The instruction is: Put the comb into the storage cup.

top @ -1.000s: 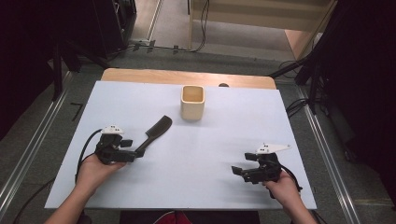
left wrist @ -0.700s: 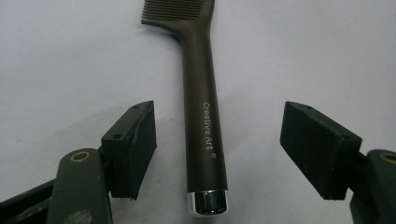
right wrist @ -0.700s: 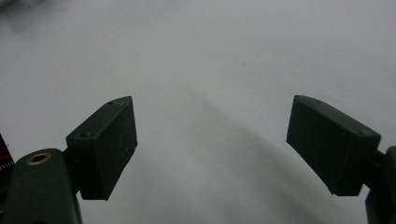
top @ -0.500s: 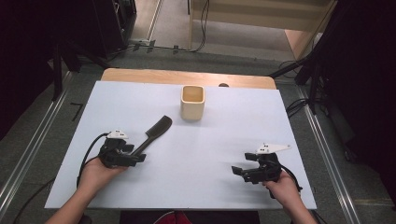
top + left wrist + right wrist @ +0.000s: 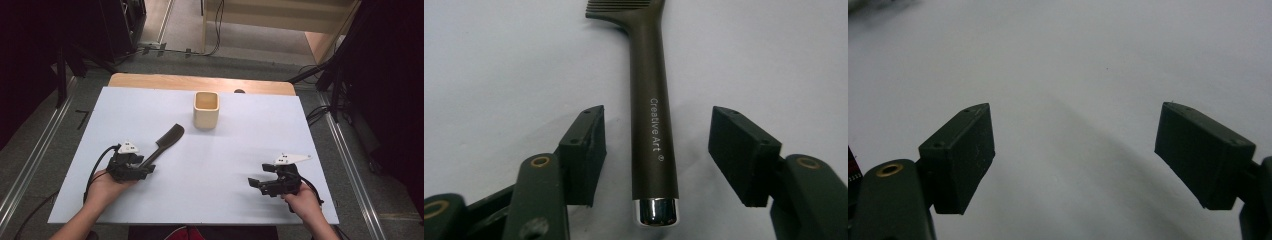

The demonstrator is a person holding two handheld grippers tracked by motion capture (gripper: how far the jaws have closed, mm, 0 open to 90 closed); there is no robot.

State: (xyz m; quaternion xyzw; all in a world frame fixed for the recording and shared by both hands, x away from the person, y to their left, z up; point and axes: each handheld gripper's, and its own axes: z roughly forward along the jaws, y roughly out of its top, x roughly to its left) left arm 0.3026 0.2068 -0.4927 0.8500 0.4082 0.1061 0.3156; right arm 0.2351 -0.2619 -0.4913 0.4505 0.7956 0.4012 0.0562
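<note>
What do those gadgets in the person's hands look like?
Both are black. The left gripper and right gripper each carry a pale three-cornered plate on top and trail a black cable. Their fingers are flat, blocky black pads. The forearms are bare, no sleeves.

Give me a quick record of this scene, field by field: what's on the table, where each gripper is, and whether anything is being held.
surface: white table
comb: dark comb lying flat, toothed end pointing away from the left gripper
cup: square beige cup upright, far centre, apart from the comb
left gripper: left gripper open, jaws on either side of the comb's handle, not touching it
right gripper: right gripper open over bare table, nothing between the jaws
held: nothing
</note>
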